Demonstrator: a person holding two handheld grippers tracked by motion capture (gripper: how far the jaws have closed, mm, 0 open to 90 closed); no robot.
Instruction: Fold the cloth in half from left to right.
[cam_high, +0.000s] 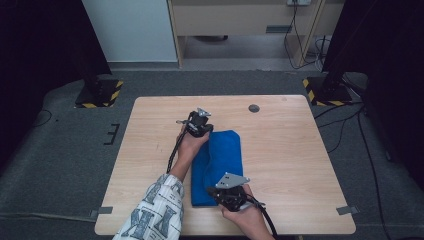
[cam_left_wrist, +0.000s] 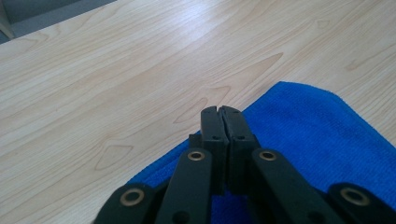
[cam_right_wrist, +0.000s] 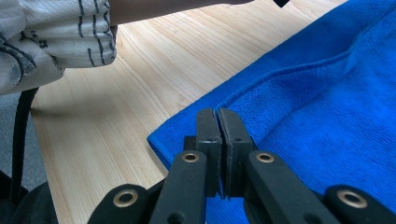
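In the high view, a blue cloth (cam_high: 218, 167) lay folded on the wooden table (cam_high: 285, 150), a little toward the person's side of its middle. Its long axis ran from the near edge toward the far edge, with a slight lean to the right at the far end. The left gripper (cam_high: 198, 123) stood at the cloth's far left corner, held by the left hand (cam_high: 190, 145). The right gripper (cam_high: 229, 192) stood at the near right corner, held by the right hand (cam_high: 247, 212). From this height, the jaws themselves could not be made out.

In the left gripper view, the left gripper (cam_left_wrist: 220, 111) had its two black jaws pressed flat together, with no gap between them. They sat low over the cloth (cam_left_wrist: 308, 135) near its rounded corner. Whether a fold of fabric was pinched between them could not be told.

In the right gripper view, the right gripper (cam_right_wrist: 218, 112) was likewise fully closed, jaw against jaw. Its tips lay over the hemmed edge of the cloth (cam_right_wrist: 327, 102), close to a corner. Any pinched fabric was hidden. A patterned sleeve (cam_right_wrist: 56, 37) showed at the upper left, above bare table (cam_right_wrist: 107, 126).
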